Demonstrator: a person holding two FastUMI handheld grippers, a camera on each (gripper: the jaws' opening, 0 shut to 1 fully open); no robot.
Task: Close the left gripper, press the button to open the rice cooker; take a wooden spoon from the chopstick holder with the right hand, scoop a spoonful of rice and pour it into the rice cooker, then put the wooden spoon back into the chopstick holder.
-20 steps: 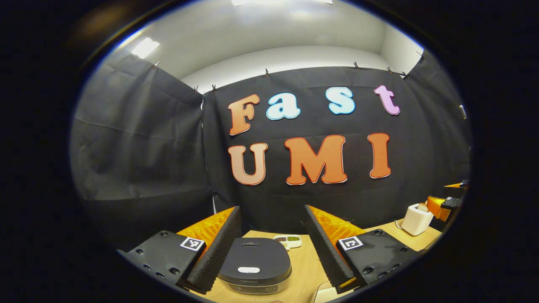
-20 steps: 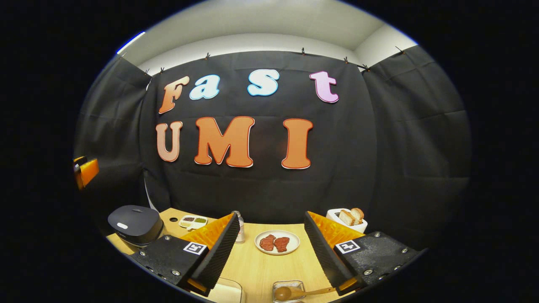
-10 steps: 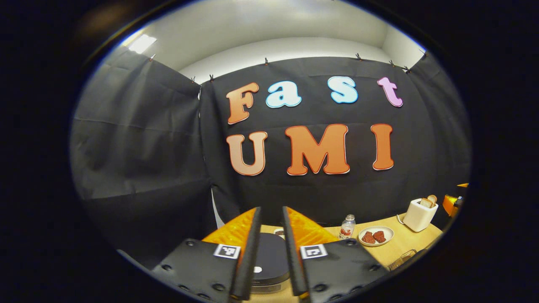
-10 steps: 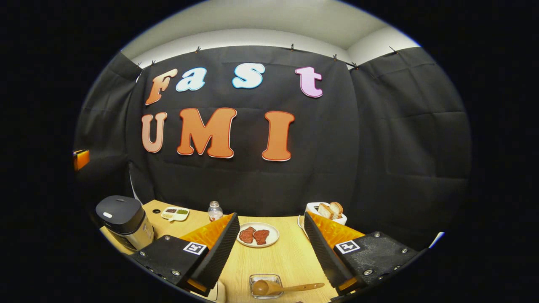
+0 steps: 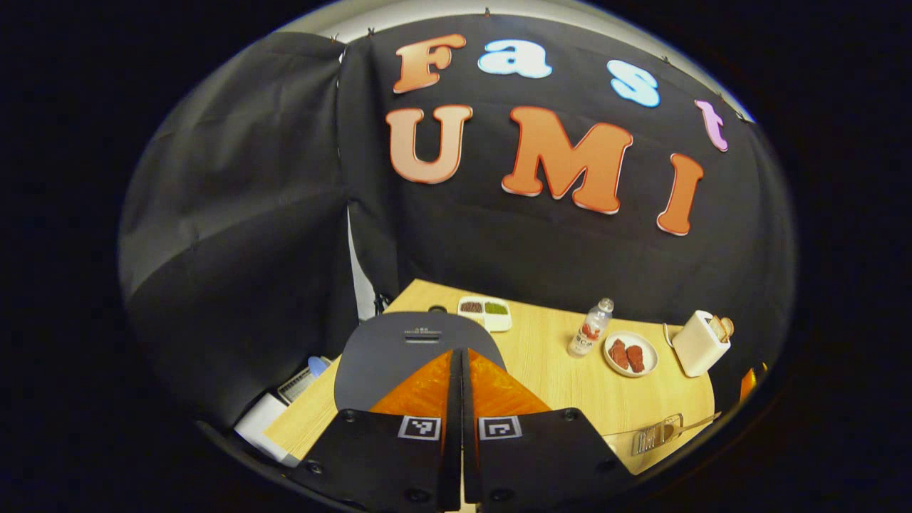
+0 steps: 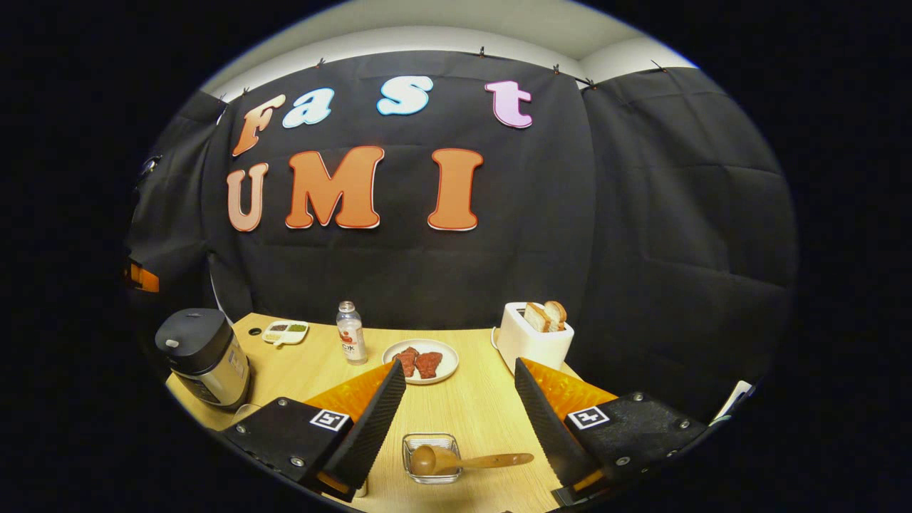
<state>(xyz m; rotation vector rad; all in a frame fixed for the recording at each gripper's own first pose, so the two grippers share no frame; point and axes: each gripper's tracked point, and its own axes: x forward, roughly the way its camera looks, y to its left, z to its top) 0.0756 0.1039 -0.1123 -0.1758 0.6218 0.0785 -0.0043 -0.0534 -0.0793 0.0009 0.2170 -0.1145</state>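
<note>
My left gripper (image 5: 457,353) is shut with nothing between its fingers, and it points down over the dark lid of the rice cooker (image 5: 410,342), hiding the button. In the right gripper view the rice cooker (image 6: 203,353) stands closed at the table's left end, its white button (image 6: 171,343) on top. The left gripper (image 6: 141,278) hangs above it, apart from the lid. My right gripper (image 6: 459,372) is open and empty. Below it, the wooden spoon (image 6: 467,461) lies tilted in a small clear holder (image 6: 431,459), handle pointing right.
On the wooden table (image 6: 477,410) stand a small bottle (image 6: 349,342), a plate of red meat (image 6: 420,361), a white toaster with bread (image 6: 534,338) and a divided sauce dish (image 6: 285,331). Black cloth walls close in behind and at both sides.
The left gripper's fingers went from wide open to shut, and it rose and tipped down over the cooker. The right gripper drew back and tilted down, bringing more of the table and the spoon into view.
</note>
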